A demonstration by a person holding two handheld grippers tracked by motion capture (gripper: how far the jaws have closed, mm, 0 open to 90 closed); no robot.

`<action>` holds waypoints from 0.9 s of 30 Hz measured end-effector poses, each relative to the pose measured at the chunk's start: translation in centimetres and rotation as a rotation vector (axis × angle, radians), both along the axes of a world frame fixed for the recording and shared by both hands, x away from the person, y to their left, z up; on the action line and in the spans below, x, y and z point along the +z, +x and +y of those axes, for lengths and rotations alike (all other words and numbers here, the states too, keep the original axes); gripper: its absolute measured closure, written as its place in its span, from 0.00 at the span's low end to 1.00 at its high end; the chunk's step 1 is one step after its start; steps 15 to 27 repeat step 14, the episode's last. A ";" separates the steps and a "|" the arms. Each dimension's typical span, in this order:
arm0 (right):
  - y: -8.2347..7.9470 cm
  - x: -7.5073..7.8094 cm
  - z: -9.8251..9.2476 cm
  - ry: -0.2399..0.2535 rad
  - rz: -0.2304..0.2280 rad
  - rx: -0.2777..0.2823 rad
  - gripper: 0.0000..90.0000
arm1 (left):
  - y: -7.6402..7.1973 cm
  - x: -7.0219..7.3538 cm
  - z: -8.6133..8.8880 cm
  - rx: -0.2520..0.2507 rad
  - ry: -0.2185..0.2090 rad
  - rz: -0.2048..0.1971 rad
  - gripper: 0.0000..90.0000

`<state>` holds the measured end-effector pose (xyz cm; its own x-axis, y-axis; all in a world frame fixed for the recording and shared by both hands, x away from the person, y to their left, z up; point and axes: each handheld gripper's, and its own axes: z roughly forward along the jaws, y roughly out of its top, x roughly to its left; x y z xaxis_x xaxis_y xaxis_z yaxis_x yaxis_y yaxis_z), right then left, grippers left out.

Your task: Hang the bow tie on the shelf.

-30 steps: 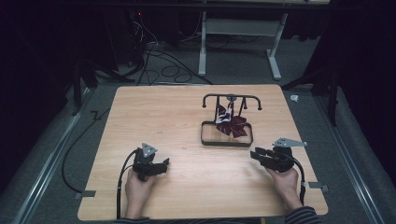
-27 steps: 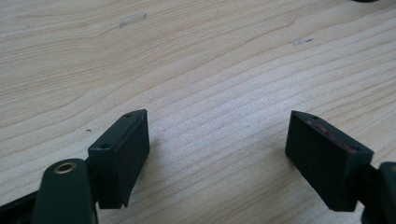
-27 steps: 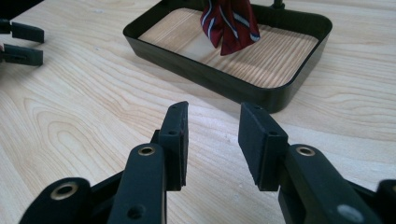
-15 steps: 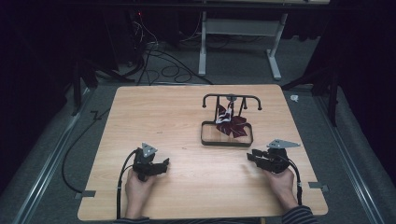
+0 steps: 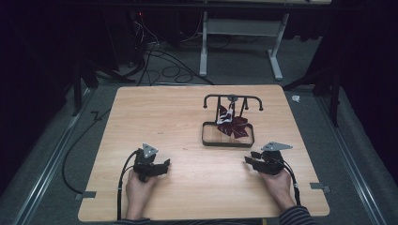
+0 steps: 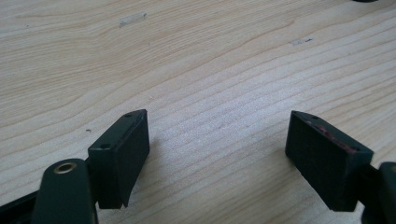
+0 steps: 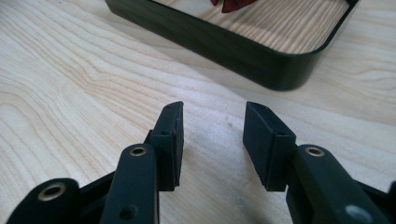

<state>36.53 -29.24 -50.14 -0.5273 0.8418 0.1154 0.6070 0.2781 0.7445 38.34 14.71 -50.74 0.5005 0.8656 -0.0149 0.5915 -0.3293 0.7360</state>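
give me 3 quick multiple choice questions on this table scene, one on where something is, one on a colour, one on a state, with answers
1. Where does the black stand sit on the table?
A. far right part
B. near left corner
C. between the hands

2. What colour is the cloth on the stand?
A. yellow
B. dark red and white
C. blue

3. How is the left gripper?
A. shut on the cloth
B. open with nothing between its jaws
C. shut on the stand

Answers:
1. A, the high view shows it beyond the right gripper.
2. B, the high view shows dark red with a white patch.
3. B, bare wood lies between its jaws.
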 end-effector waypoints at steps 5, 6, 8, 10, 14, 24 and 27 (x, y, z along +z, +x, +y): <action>0.0 0.0 0.2 -0.042 -0.013 0.003 0.61 | 0.0 0.0 0.0 0.000 -0.001 -0.001 0.25; 0.0 0.0 0.2 -0.042 -0.013 0.003 0.61 | 0.0 0.0 0.0 0.000 -0.001 -0.002 0.25; -0.3 0.0 0.9 -0.109 -0.044 0.014 0.58 | 0.0 0.0 0.0 0.000 -0.001 -0.001 0.25; -0.4 0.0 1.2 -0.123 -0.050 0.017 0.57 | 0.0 0.0 0.0 0.000 0.000 -0.001 0.25; -0.4 0.0 1.1 -0.120 -0.044 0.014 0.57 | 0.0 0.0 0.0 -0.001 -0.001 -0.001 0.25; -0.4 0.0 1.1 -0.120 -0.044 0.014 0.57 | 0.0 0.0 0.0 -0.001 -0.001 -0.001 0.25; -0.4 0.0 1.1 -0.120 -0.044 0.014 0.57 | 0.0 0.0 0.0 -0.001 -0.001 -0.001 0.25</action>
